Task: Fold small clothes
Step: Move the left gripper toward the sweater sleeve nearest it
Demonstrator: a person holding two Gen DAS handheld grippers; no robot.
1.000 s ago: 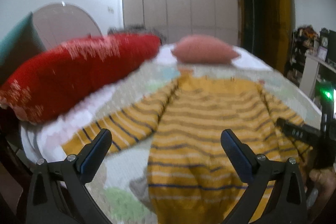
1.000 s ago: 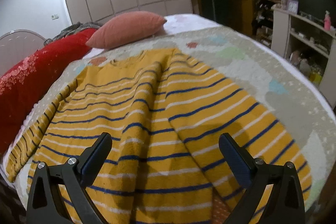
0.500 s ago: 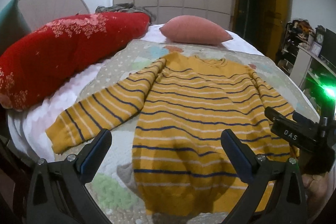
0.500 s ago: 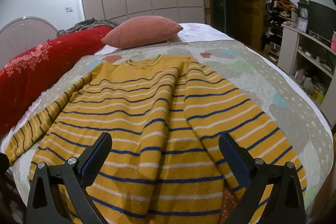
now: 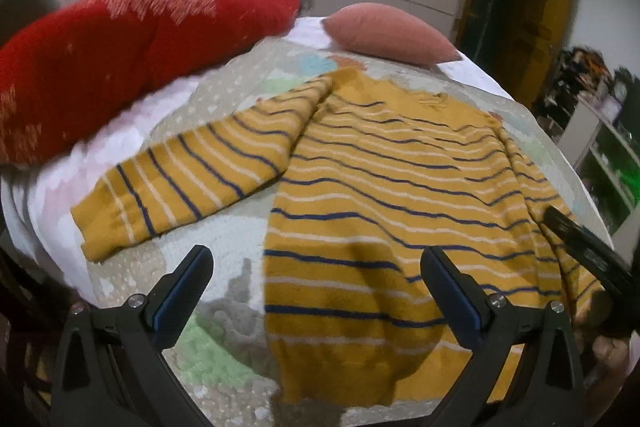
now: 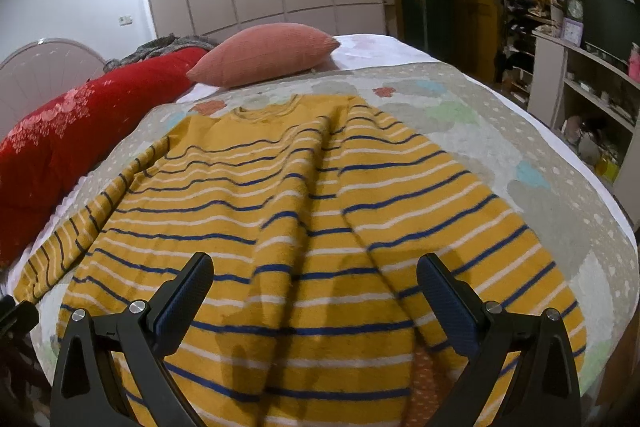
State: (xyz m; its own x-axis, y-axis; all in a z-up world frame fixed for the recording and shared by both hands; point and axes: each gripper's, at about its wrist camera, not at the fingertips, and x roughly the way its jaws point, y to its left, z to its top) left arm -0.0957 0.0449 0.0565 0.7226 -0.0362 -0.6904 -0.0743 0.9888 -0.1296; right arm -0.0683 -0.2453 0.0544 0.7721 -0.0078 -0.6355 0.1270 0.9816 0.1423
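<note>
Fingers [image 5: 188, 291] of both grippers are spread, holding nothing above the sweater [image 6: 288, 227] hem. Folding not started; next, grasp a sleeve [image 5: 192, 175].

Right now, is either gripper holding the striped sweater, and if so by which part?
Nothing is held. The left gripper and right gripper both hang open above the hem end of the striped sweater, which lies spread on the bed.

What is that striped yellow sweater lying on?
The sweater lies spread flat on a grey quilt with pastel cloud shapes, which covers the bed. A white sheet shows past the quilt's edge. Whatever lies directly beneath the sweater is covered from view.
</note>
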